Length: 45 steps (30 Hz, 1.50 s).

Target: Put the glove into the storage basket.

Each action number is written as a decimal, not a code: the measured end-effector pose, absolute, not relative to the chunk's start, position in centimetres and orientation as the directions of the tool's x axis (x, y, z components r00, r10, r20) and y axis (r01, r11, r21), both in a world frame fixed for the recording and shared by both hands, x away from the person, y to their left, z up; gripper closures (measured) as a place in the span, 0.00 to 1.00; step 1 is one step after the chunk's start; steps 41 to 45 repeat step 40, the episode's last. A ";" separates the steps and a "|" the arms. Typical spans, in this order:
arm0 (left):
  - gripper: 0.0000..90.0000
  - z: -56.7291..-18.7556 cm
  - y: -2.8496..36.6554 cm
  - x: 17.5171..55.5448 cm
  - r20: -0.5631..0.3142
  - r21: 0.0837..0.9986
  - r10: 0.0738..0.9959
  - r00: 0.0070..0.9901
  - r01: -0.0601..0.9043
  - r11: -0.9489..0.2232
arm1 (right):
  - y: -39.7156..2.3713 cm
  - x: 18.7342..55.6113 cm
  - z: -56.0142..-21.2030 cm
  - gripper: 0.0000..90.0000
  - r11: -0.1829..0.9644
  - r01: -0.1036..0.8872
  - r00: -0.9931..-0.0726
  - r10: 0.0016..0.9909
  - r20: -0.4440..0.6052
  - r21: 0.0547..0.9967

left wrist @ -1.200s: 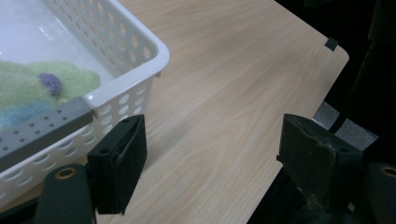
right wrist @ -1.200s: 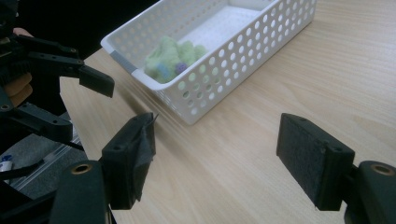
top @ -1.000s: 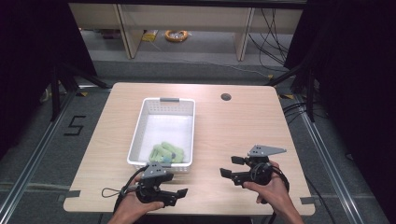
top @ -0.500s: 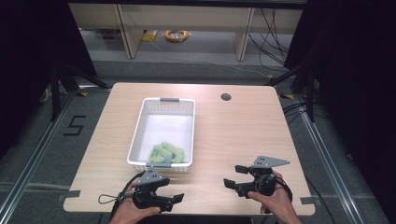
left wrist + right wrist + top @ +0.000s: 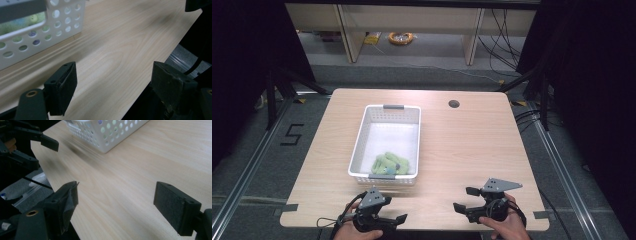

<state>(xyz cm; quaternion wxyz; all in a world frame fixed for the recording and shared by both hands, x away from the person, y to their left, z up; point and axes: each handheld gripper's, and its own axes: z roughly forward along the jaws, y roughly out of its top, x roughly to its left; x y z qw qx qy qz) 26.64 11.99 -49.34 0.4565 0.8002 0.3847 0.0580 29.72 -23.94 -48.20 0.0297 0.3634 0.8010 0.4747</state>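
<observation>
lowering both grippers [image 5: 398,218] [image 5: 465,199], jaws opening

- White basket [image 5: 387,142]: rectangular plastic, perforated walls w/ round holes, grey handle tabs on both short ends. Sits upright and flat on table, long axis running away from the person, left of table centre, well apart from the dark round hole in the tabletop.
- Green soft items [image 5: 388,163]: pale green, fuzzy-looking, several bunched in one heap; exact count and shape too small to tell. Lie inside basket on its floor, at near short end, touching or almost touching the near wall. Far part of basket floor bare white.
- Left gripper view: green seen through basket wall holes [image 5: 30,18], blurred.
</observation>
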 end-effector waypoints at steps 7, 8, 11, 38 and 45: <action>0.22 -50.0 11.8 26.0 -0.250 0.770 0.667 0.702 0.562 -0.303 | -23.7 28.6 -49.0 0.22 0.335 0.546 -0.750 0.605 0.269 0.768; 0.22 -50.0 11.8 25.9 -0.250 0.767 0.661 0.707 0.562 -0.311 | -23.7 28.4 -49.1 0.22 0.338 0.552 -0.740 0.619 0.262 0.763; 0.20 -50.2 11.8 25.6 -0.231 0.766 0.644 0.730 0.544 -0.342 | -23.7 28.0 -49.4 0.22 0.377 0.545 -0.752 0.615 0.237 0.749; 0.20 -50.5 11.9 25.5 -0.213 0.757 0.646 0.733 0.542 -0.365 | -23.8 27.5 -49.9 0.21 0.418 0.531 -0.763 0.615 0.201 0.737; 0.20 -50.5 11.9 25.6 -0.213 0.760 0.650 0.730 0.542 -0.359 | -23.8 27.6 -49.9 0.21 0.422 0.525 -0.765 0.614 0.193 0.740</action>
